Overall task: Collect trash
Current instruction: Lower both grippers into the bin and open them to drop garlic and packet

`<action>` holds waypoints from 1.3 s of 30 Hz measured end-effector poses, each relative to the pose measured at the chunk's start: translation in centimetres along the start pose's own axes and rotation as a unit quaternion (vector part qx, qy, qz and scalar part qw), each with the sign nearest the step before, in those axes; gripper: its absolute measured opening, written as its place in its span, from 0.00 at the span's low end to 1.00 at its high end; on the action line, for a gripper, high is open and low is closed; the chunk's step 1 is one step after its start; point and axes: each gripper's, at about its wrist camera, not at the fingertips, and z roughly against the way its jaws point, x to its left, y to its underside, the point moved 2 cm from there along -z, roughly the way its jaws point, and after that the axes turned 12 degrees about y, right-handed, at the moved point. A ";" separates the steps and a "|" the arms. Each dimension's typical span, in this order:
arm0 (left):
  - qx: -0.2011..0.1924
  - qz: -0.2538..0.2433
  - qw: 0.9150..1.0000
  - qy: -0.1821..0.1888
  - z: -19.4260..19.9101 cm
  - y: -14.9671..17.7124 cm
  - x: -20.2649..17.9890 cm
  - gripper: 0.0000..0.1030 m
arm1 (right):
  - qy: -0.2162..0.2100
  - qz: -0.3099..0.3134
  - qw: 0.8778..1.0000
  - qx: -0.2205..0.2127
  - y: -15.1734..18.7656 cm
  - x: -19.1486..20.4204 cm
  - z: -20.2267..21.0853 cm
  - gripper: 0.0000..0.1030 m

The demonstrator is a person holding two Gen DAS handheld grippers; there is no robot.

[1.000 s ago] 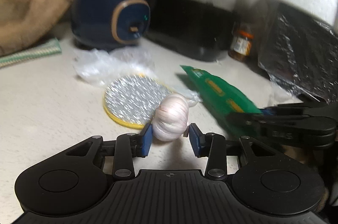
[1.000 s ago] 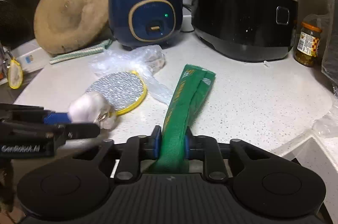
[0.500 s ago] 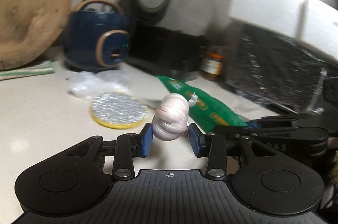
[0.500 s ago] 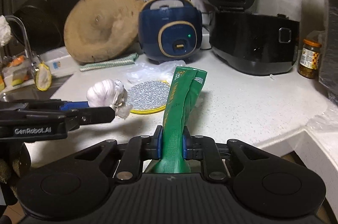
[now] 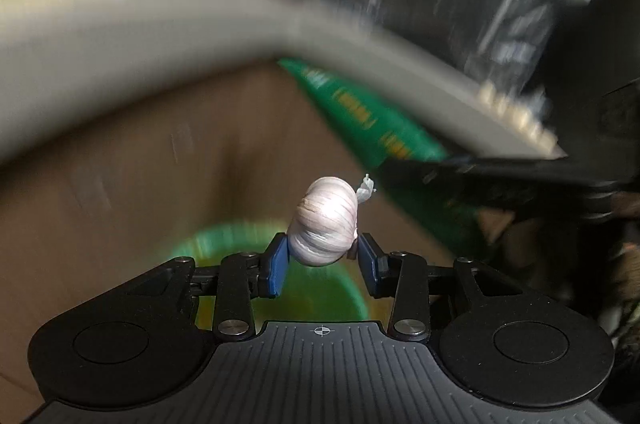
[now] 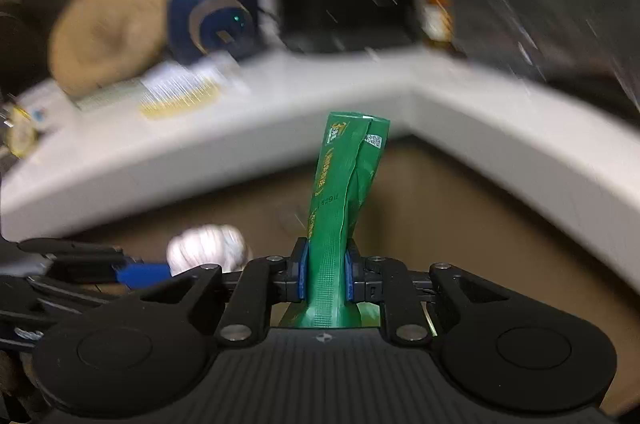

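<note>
My left gripper [image 5: 322,258] is shut on a white garlic bulb [image 5: 324,222], which sits between the blue pads and hangs over a green round bin [image 5: 224,240] below the counter edge. The right gripper [image 6: 325,274] is shut on a long green wrapper [image 6: 344,183] that stands up from its pads. In the right wrist view the garlic bulb [image 6: 206,250] shows blurred at the lower left with the left gripper's blue finger [image 6: 140,274]. In the left wrist view the green wrapper [image 5: 360,115] slants across the upper right beside the dark right gripper.
The white counter edge [image 6: 500,127] curves overhead in both views, with brown floor [image 6: 440,207] beneath. On the counter stand a blue cooker [image 6: 212,19], a black rice cooker [image 6: 344,7], a round wooden board [image 6: 108,31] and a jar [image 6: 438,19]. Both views are blurred.
Both grippers have dropped from above the counter to below its edge, still holding the garlic and the wrapper. The green bin has come into the left wrist view.
</note>
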 end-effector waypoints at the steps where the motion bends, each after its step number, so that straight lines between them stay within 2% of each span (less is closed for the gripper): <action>1: 0.026 0.015 1.000 0.002 -1.7 0.9 0.9 0.41 | 0.010 -0.007 1.000 0.017 1.1 -0.7 -0.8 0.16; 3: 0.078 0.044 0.996 -0.002 -5.1 2.7 2.6 0.41 | 0.029 -0.029 0.998 0.055 3.4 -2.2 -2.6 0.16; 5: 0.115 0.071 0.991 -0.013 -7.5 4.2 4.3 0.41 | 0.033 -0.057 0.993 0.095 5.5 -3.7 -4.3 0.16; 8: 0.153 0.116 0.981 -0.029 -10.5 5.8 7.1 0.41 | 0.025 -0.097 0.984 0.149 8.3 -5.2 -6.6 0.16; 13: 0.199 0.159 0.966 -0.047 -15.1 8.2 10.9 0.42 | 0.008 -0.136 0.966 0.221 12.0 -5.8 -10.3 0.16; 15: 0.200 0.171 0.963 -0.060 -15.9 8.9 11.9 0.40 | 0.006 -0.140 0.961 0.237 13.0 -5.5 -11.1 0.16; 19: 0.179 0.173 0.967 -0.050 -14.6 8.8 12.2 0.40 | 0.000 -0.145 0.955 0.259 14.1 -5.0 -12.3 0.16; 22: 0.167 0.149 0.971 -0.077 -13.3 8.0 11.9 0.40 | -0.009 -0.154 0.946 0.286 14.9 -4.6 -13.5 0.16; 26: 0.166 0.131 0.972 -0.101 -12.1 7.9 11.8 0.40 | -0.027 -0.162 0.930 0.328 15.6 -3.2 -15.5 0.16; 34: 0.160 0.120 0.975 -0.099 -11.4 7.9 11.1 0.40 | -0.054 -0.172 0.901 0.394 17.5 -0.7 -18.0 0.16; 38: 0.156 0.120 0.976 -0.094 -11.3 7.9 10.8 0.40 | -0.041 -0.175 0.897 0.405 18.0 -0.6 -18.8 0.20; 39: 0.156 0.119 0.976 -0.093 -11.2 8.0 10.7 0.40 | -0.040 -0.178 0.896 0.405 18.0 -0.6 -18.8 0.25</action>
